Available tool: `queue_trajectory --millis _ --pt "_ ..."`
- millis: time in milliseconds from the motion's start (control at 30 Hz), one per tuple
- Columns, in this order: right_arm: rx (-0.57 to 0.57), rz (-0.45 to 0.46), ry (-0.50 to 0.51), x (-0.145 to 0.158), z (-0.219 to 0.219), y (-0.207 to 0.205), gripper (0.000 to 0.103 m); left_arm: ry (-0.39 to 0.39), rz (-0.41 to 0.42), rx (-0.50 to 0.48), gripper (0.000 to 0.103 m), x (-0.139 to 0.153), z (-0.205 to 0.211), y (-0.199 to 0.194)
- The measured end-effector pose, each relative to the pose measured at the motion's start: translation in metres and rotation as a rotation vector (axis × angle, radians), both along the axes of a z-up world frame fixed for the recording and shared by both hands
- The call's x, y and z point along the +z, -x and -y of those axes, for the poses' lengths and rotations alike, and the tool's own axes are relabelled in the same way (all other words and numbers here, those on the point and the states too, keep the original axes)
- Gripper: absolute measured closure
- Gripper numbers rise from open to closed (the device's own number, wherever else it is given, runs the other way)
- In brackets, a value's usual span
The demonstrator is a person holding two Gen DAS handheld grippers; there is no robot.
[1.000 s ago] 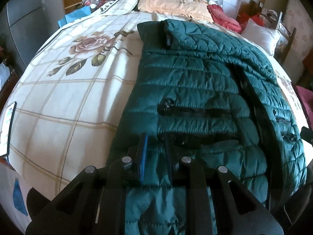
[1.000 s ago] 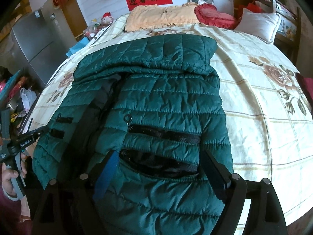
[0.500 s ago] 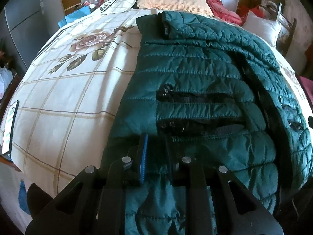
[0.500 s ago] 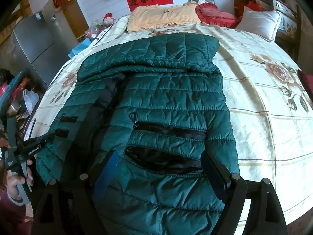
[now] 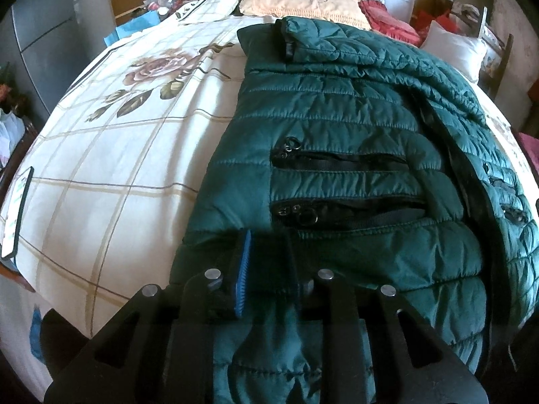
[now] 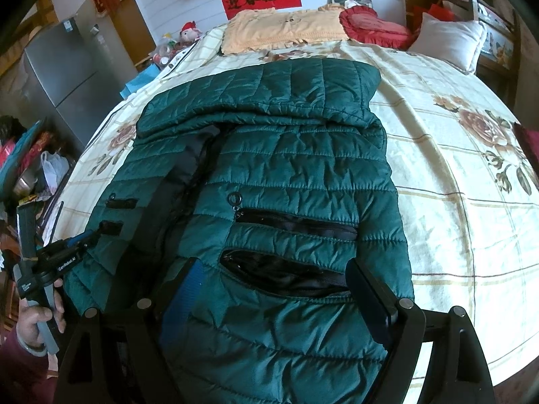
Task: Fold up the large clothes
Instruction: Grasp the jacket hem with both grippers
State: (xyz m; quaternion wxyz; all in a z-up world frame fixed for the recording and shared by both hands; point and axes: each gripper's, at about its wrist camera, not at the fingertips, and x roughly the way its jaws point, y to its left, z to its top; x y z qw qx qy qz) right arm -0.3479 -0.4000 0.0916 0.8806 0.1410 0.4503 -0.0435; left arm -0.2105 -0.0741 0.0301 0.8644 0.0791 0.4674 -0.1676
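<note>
A dark green quilted jacket point(image 5: 337, 128) lies front up on the bed, sleeves folded in, collar at the far end. It also fills the right wrist view point(image 6: 289, 168). My left gripper point(image 5: 266, 239) is shut on the jacket's hem at its left bottom corner, fabric bunched between the fingers. My right gripper point(image 6: 273, 272) is open, its fingers wide apart over the jacket's lower right part near the open black pocket point(image 6: 283, 272). The left gripper also shows in the right wrist view point(image 6: 81, 239), held by a hand at the jacket's left edge.
The bed has a cream floral checked sheet point(image 5: 118, 155). A yellow blanket point(image 6: 283, 27), red cushion point(image 6: 374, 27) and white pillow point(image 6: 448, 40) lie at the head. A grey fridge point(image 6: 64, 67) stands on the left. A phone point(image 5: 17, 212) lies at the bed's left edge.
The left gripper has pulled the hem toward the foot of the bed, stretching the left side flatter. The right gripper stays open and has shifted slightly nearer the foot.
</note>
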Motion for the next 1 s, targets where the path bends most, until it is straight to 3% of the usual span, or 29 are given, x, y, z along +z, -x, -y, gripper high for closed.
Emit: queue_trajectory --millis 733,800,900,1000 --pt "0.015 0.004 -0.016 0.001 -0.003 0.002 0.014 0.0 -0.017 -0.037 0.079 -0.001 0.001 -0.002" --pt "0.019 0.004 -0.017 0.002 -0.003 0.003 0.013 0.045 -0.058 -0.043 0.076 0.001 -0.005 -0.006" --pt "0.024 0.0 -0.017 0.005 -0.001 0.008 0.011 0.184 -0.159 -0.033 0.065 0.008 -0.027 -0.011" --pt "0.018 -0.011 -0.009 0.006 0.005 0.016 0.009 0.19 -0.143 -0.019 0.055 0.019 -0.04 -0.007"
